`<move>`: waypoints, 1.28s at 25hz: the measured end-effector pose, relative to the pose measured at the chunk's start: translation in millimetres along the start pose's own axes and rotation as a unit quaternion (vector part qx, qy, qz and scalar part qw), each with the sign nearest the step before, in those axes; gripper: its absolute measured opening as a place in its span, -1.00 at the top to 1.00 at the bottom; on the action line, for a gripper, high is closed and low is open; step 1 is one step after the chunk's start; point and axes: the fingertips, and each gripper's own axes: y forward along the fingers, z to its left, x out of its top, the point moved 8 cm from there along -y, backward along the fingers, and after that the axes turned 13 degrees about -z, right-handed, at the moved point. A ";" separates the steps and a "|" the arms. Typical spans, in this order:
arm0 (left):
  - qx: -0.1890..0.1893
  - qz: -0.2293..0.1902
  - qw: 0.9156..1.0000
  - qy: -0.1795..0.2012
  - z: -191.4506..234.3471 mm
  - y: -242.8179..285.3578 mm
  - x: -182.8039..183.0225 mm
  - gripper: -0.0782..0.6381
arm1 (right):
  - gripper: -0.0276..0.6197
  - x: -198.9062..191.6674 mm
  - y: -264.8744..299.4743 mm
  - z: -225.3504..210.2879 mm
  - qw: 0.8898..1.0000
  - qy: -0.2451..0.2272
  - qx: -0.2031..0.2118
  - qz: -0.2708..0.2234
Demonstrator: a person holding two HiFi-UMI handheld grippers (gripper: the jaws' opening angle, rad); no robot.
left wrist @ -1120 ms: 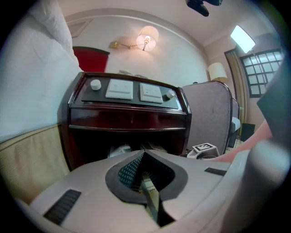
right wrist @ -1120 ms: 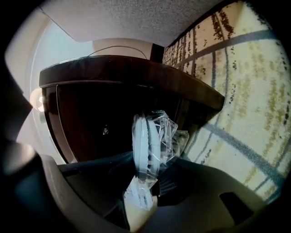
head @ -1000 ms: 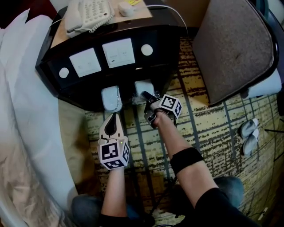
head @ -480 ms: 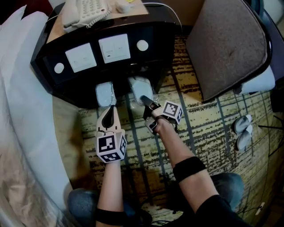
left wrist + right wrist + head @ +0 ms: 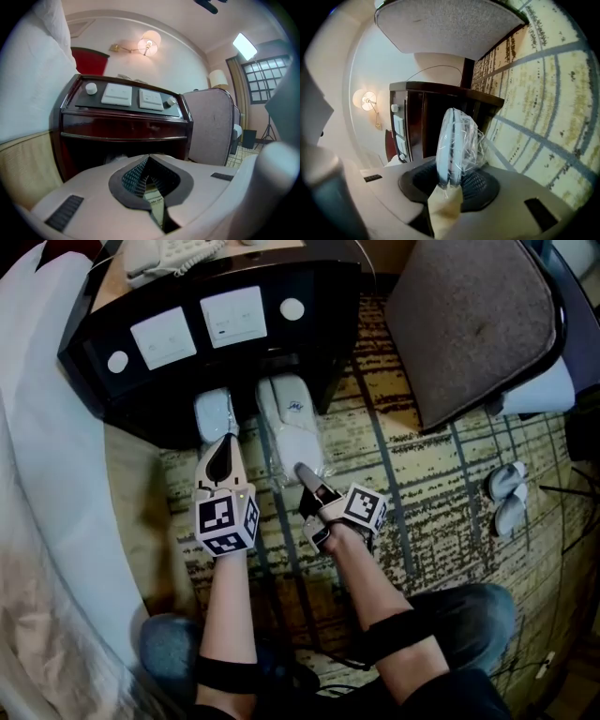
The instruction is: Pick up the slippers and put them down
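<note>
On the patterned carpet (image 5: 441,474) just in front of the dark nightstand (image 5: 323,343) lie two pale slipper packs side by side. The right slipper pack (image 5: 292,423) lies almost wholly out on the carpet, with only its far end at the nightstand's foot. The right gripper (image 5: 307,480) is clamped on its near end. The right gripper view shows this pack (image 5: 454,140) edge-on in crinkled clear wrap, standing between the narrowly parted jaws, which press on its lower end. The left slipper pack (image 5: 214,413) lies just to its left, its far end tucked under the nightstand. The left gripper (image 5: 223,451) points at this pack's near end with its jaws closed together and nothing between them. From the head view I cannot tell whether its tips touch the pack. In the left gripper view the closed left gripper (image 5: 150,164) faces the nightstand's front and sloped switch panel (image 5: 133,96), with a lit wall lamp (image 5: 149,43) above. White bedding (image 5: 47,474) lies at the left, and an upholstered chair (image 5: 469,324) stands at the far right.
</note>
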 end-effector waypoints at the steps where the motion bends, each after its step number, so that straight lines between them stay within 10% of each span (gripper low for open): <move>1: -0.001 -0.001 1.000 0.000 0.9 0.1 0.5 0.78 | 0.53 -4.7 -9.6 -1.0 1.000 0.003 -0.001 -0.006; 17: -0.003 0.002 1.000 -0.016 -2.8 10.5 -8.2 0.78 | 0.53 -30.1 -108.2 -53.8 0.999 -0.007 -0.033 0.001; 32: -0.013 0.006 1.000 -0.009 -18.9 9.7 -13.0 0.78 | 0.46 -39.3 -146.4 -109.7 0.988 -0.013 -0.153 0.019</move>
